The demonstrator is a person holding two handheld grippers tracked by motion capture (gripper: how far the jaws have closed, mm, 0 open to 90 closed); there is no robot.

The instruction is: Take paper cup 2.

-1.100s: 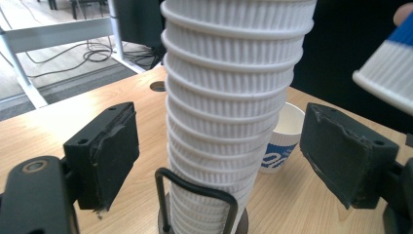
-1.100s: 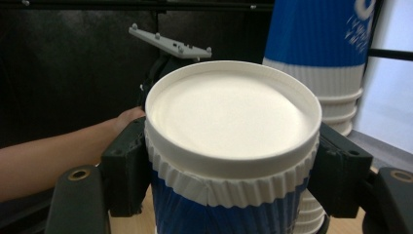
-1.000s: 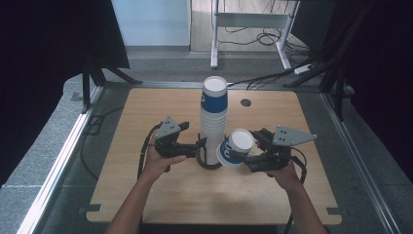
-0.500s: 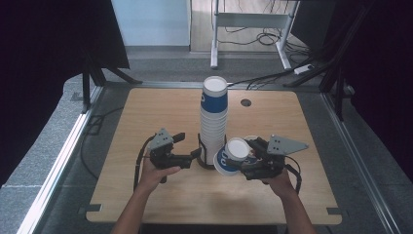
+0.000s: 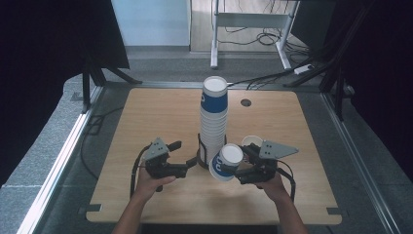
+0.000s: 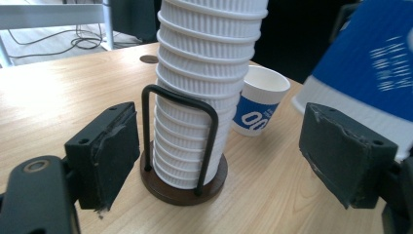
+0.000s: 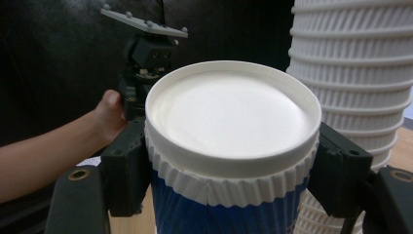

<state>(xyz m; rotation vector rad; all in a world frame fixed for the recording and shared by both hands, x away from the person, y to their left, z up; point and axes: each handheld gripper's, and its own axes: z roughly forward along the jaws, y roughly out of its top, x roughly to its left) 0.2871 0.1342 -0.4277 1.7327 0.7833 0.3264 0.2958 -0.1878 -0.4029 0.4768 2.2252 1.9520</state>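
A tall stack of white ribbed paper cups (image 5: pixel 213 122) stands in a wire holder with a brown round base (image 6: pixel 185 187) at the table's middle. My left gripper (image 5: pixel 184 154) is open just left of that holder. In the left gripper view its jaws (image 6: pixel 226 156) stand apart in front of the holder with nothing pressed between them. My right gripper (image 5: pixel 238 163) is shut on a blue and white cup (image 5: pixel 226 162), tilted with its white bottom (image 7: pixel 229 122) toward the right gripper view's camera. A second printed cup (image 5: pixel 251 142) stands upright to the right of the stack.
The wooden table (image 5: pixel 146 117) has a small round hole (image 5: pixel 246 103) at the back right. A metal desk frame and cables (image 5: pixel 253 29) lie on the floor beyond the table. Dark curtains hang at both sides.
Both hands have come down and toward the table's near edge. The right gripper has carried the blue cup lower, beside the foot of the stack.
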